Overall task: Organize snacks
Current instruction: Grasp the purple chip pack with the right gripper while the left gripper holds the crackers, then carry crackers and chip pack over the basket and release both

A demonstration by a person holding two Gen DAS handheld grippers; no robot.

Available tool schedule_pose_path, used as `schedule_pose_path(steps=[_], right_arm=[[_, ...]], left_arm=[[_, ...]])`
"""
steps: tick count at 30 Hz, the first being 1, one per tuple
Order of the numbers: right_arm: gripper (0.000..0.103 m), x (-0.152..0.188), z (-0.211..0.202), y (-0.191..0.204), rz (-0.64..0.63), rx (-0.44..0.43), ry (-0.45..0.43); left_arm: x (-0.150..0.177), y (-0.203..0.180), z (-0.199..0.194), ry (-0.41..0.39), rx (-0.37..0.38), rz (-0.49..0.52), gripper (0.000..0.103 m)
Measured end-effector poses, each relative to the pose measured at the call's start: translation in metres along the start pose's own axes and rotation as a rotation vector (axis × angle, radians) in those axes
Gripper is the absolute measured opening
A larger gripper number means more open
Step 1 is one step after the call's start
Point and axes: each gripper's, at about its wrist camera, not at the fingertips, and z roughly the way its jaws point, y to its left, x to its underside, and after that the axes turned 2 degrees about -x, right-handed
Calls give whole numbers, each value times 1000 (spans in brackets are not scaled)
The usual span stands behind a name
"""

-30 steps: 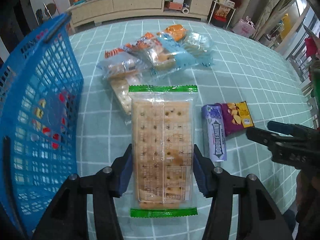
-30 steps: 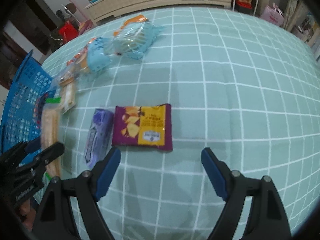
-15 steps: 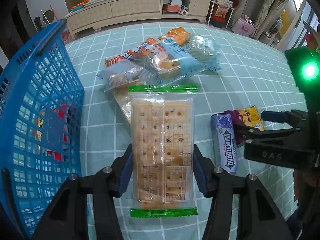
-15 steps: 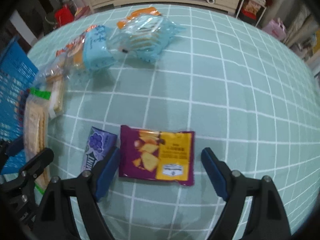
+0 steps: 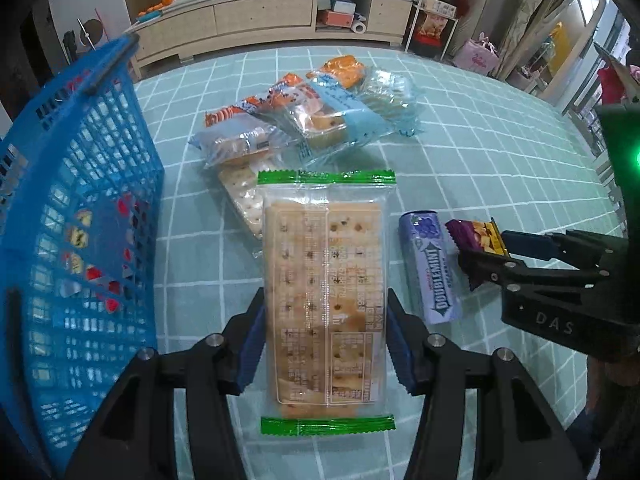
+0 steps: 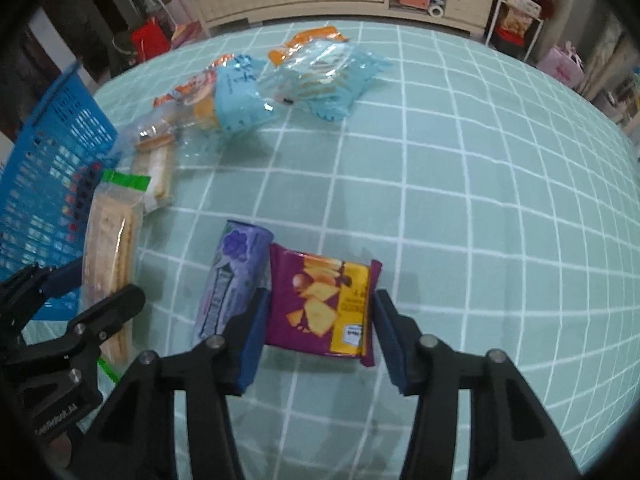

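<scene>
My left gripper [image 5: 325, 344] is shut on a clear cracker pack with green ends [image 5: 324, 292] and holds it above the table, beside a blue basket [image 5: 76, 208]. My right gripper [image 6: 318, 340] has closed around a purple and yellow snack packet [image 6: 320, 304], a pad at each side of it. A purple Doublemint gum pack [image 6: 230, 280] lies just left of that packet. The left gripper with its cracker pack [image 6: 108, 248] shows at the left of the right wrist view.
A heap of several biscuit and cracker bags [image 5: 304, 120] lies further back on the teal checked tablecloth [image 6: 460, 200]. The basket holds some wrapped sweets [image 5: 88, 256]. A long low cabinet [image 5: 256, 16] stands beyond the table.
My right gripper has moved forward over the purple packet and narrowed its jaws around it. My left gripper has kept the cracker pack almost still, near the basket.
</scene>
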Motion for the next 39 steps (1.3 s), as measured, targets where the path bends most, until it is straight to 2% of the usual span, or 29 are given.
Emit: schedule_pose_path(steps=[9,20,28,30,32,36,39], right_arm=[[56,16,-84,8,-12,-15,-116],[56,7,-172,78,-125,-60,-296],[56,-3,-183,140,-237,-106,-348],[56,-4,-185,149,-255,-110,-351],[56,-6,-184,159,-267,-122,-349],[56,-18,-169,186,-293,-174,-319],[56,-25,-153,205,-313,-192,-291]], left_arm=[[4,-6,-71,-105,17,32,52],[13,34,-180,-287,-18,74,52],[22,97,-222,-330,-71,69,52],[25,111,-227,-327,-58,66,52],[26,128,-230,-321,-29,54,52],[27,156,-223,-302,-60,26,52],[26,171,-212,-268,-43,3,52]])
